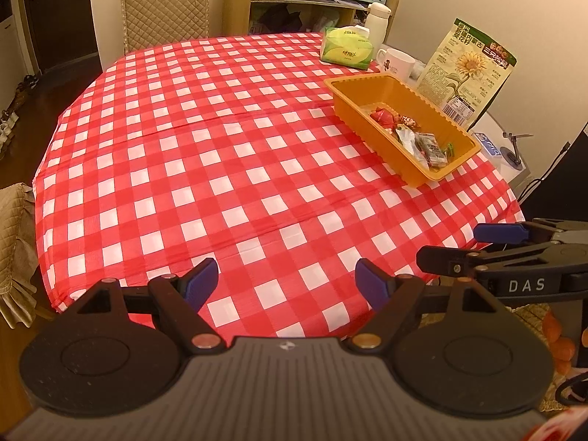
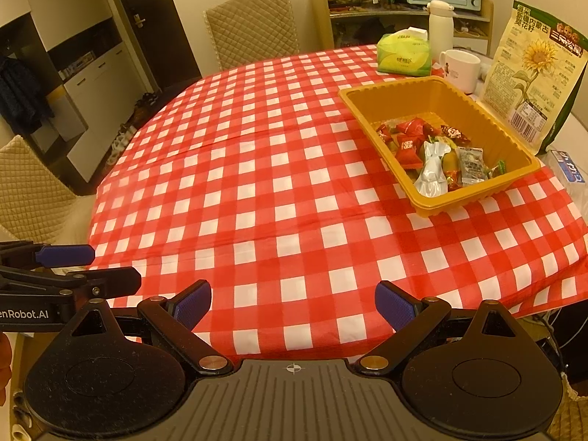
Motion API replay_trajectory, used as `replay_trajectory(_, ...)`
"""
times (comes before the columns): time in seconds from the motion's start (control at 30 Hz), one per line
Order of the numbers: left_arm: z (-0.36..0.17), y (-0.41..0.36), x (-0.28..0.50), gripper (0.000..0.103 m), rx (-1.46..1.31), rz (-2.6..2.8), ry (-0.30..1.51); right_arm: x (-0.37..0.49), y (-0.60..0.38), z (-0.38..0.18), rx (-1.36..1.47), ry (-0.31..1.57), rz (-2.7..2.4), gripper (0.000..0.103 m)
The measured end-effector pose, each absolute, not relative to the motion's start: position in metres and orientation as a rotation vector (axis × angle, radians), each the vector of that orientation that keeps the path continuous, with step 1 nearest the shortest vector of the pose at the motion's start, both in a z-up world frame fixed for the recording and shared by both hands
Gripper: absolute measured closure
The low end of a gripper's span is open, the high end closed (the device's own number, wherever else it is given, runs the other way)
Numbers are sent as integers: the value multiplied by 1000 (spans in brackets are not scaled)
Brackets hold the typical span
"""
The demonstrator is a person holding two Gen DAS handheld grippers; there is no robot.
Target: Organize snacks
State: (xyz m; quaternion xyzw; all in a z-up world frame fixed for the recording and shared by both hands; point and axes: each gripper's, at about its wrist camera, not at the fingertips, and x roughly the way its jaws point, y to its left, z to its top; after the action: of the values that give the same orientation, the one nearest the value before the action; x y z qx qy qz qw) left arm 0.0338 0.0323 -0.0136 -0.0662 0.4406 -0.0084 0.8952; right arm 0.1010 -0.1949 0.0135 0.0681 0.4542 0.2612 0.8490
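Note:
An orange tray [image 1: 352, 88] [image 2: 371, 101] stands on the right of the red checked table. Several wrapped snacks [image 1: 415, 136] [image 2: 430, 150] lie in its near half: red candies, a silver packet, a grey packet. My left gripper [image 1: 286, 283] hovers over the table's near edge, jaws open with nothing between them. My right gripper [image 2: 294, 305] hangs beside it, also open and empty. Each gripper shows from the side in the other view: the right gripper [image 1: 474, 246] at the right edge, the left gripper [image 2: 99, 268] at the left edge. Both are well short of the tray.
Behind the tray stand a sunflower-seed bag [image 1: 466, 70] [image 2: 533, 70], a white mug [image 1: 397, 62] [image 2: 459, 70], a green tissue pack [image 1: 345, 49] [image 2: 404, 55] and a white bottle [image 1: 376, 22] [image 2: 441, 25]. Quilted chairs [image 1: 165, 7] [image 2: 253, 29] stand at the far side and on the left.

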Motion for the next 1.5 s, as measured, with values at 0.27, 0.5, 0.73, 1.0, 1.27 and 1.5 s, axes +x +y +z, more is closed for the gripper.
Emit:
replay_trajectory(0.27,-12,31,33,23,-138,-19,912,101,-196,14,143,956,551,8)
replay_trajectory(0.5,-13,30,33,23,-138,-19,911,101,-197,15,144,955,549,8)
replay_trajectory(0.73,-14,30,34,23,-139,-18,911,103,-199,15,146,956,547,8)
replay_trajectory(1.0,-11,28,40,23,-141,-14,913,103,-198,14,145,956,548,8)
replay_trajectory(1.27,-14,31,42,23,-143,-14,914,107,-196,15,141,962,547,8)
replay_trajectory(1.5,-14,31,44,23,-144,-14,915,108,-195,14,140,963,547,8)
